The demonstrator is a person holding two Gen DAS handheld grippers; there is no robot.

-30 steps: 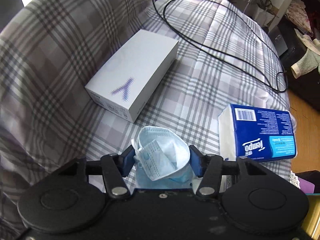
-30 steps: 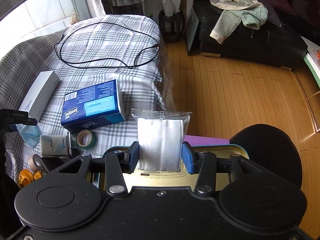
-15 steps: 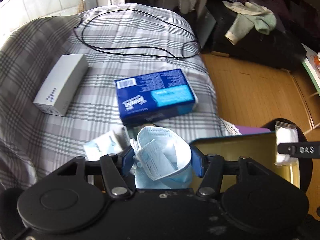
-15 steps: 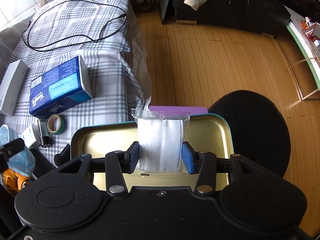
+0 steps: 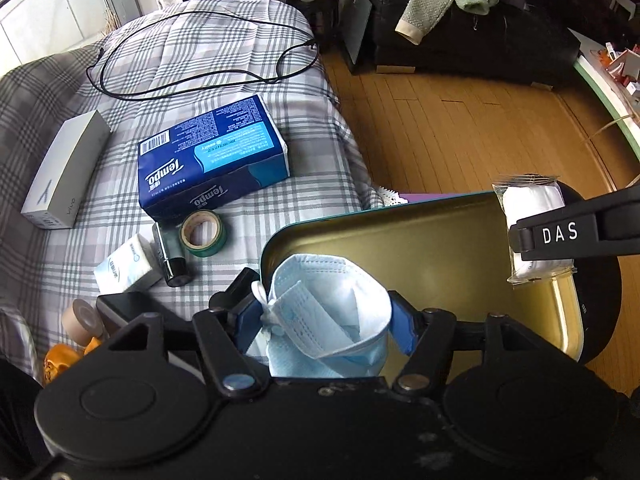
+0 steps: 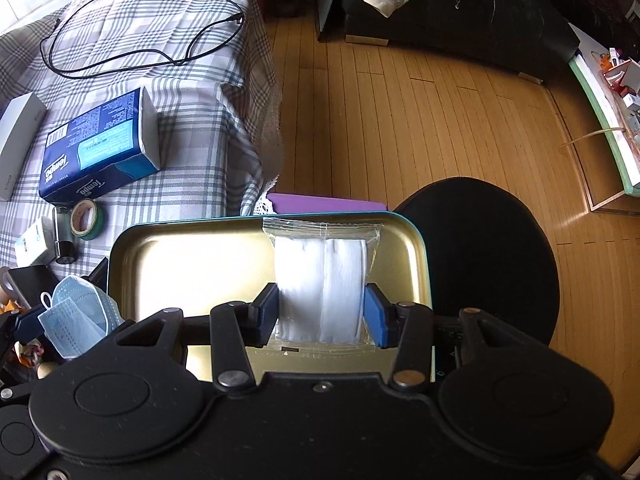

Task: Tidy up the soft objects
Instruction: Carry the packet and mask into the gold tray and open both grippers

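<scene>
My left gripper (image 5: pixel 324 320) is shut on a crumpled light-blue face mask (image 5: pixel 328 312), held over the near left corner of a gold metal tray (image 5: pixel 400 240). My right gripper (image 6: pixel 320 312) is shut on a clear packet of white cotton pads (image 6: pixel 320 284), held over the tray (image 6: pixel 192 264) at its right half. The packet also shows in the left wrist view (image 5: pixel 532 208), pinched by the right gripper's finger. The mask also shows in the right wrist view (image 6: pixel 80 316) at the tray's left edge.
On the plaid-covered table (image 5: pixel 200 56) lie a blue Tempo tissue pack (image 5: pixel 212 160), a small tissue packet (image 5: pixel 128 268), a green tape roll (image 5: pixel 202 234), a black tube (image 5: pixel 172 260), a white box (image 5: pixel 64 172) and a black cable (image 5: pixel 192 80). A black round stool (image 6: pixel 480 252) stands beside the tray.
Both grippers have moved in over the gold tray with their loads. The left one swung right from the table toward the tray; the right one lowered closer to it.
</scene>
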